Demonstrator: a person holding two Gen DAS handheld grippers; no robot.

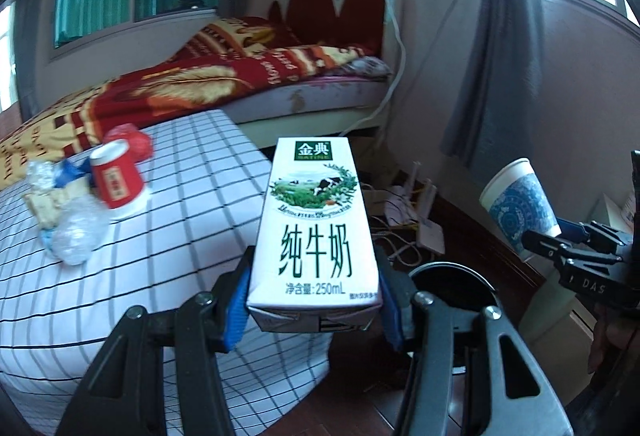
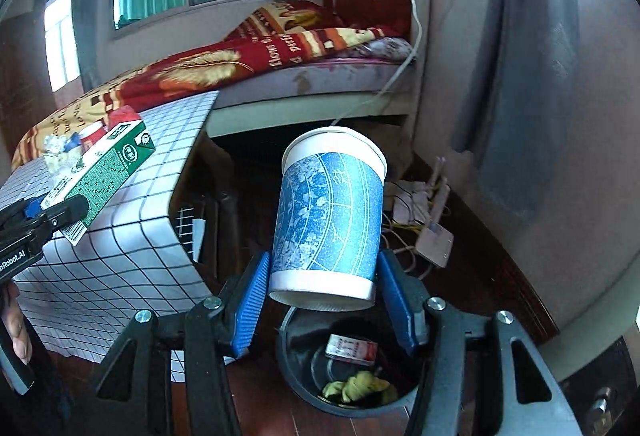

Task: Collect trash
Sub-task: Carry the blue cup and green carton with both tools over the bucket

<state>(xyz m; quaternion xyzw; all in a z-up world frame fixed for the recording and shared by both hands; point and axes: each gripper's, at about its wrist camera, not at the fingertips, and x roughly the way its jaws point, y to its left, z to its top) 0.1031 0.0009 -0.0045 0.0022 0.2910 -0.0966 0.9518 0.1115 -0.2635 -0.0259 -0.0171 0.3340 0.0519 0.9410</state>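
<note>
Trash in both grips: left gripper (image 1: 314, 310) clamps the milk carton (image 1: 316, 224), right gripper (image 2: 326, 296) the paper cup (image 2: 330, 216). Centre each over the bin (image 2: 304, 356), apparently below, before releasing.

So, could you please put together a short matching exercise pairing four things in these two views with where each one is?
Things:
1. milk carton
2. blue paper cup
3. red paper cup
4. yellow crumpled scrap

Places:
A. inside the black bin
B. held in the left gripper
C. on the checked tablecloth
D. held in the right gripper

Pairs: 1-B, 2-D, 3-C, 4-A
</note>
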